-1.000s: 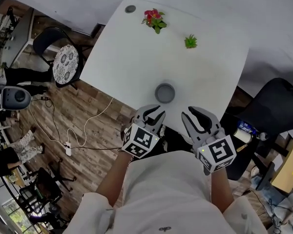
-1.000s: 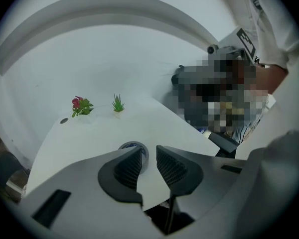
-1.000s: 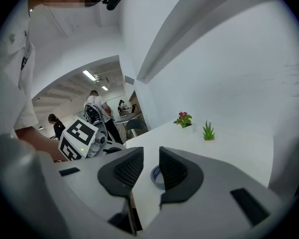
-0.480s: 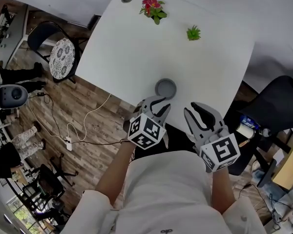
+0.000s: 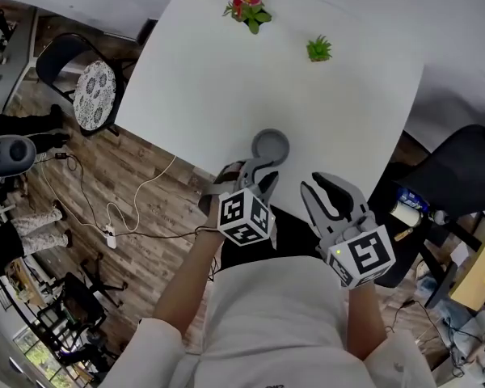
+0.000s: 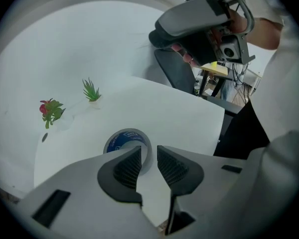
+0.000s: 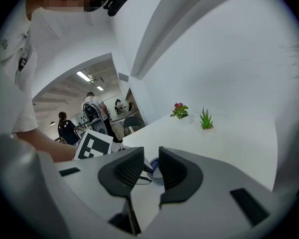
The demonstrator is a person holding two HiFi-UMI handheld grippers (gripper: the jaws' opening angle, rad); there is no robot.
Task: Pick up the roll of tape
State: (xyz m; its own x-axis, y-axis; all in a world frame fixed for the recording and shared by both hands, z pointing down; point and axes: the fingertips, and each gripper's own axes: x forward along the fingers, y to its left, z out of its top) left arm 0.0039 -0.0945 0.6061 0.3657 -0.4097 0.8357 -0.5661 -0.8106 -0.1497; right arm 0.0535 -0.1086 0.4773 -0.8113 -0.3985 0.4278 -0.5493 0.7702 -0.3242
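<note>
Nearest to us, at the bottom of the head view, are the person's white shirt (image 5: 275, 322) and two bare forearms (image 5: 186, 289), each leading up to a gripper. The left gripper (image 6: 148, 158), just left of centre in that view, tilts down over the near edge of the white table (image 5: 218, 79). In its own view we find its ribbed dark jaws spread by a narrow gap and pinching nothing. The grey roll of tape with a blue inner label (image 6: 120, 139) sits just past the tips, partly behind the left jaw and partly showing in the gap. We cannot tell whether a tip touches it.

The right gripper (image 7: 152, 166) hangs to the right of the left one, lower centre-right in the head view, by the same table edge. Its jaws are spread too, with nothing between the pads. Through the gap we see the tape well beyond them, beside the left gripper.

The tape lies flat near the table's front edge, about the middle of the head view. Farther up the table stand a small green spiky plant (image 5: 318, 49) and, to its left, a small red-flowered plant (image 5: 246, 6), both well apart from the tape. Past the table, at the left of the frame, we see brown wooden floor (image 5: 81, 168) and a black chair with a patterned round cushion (image 5: 93, 95). A black office chair (image 5: 461, 176) sits at the right.
</note>
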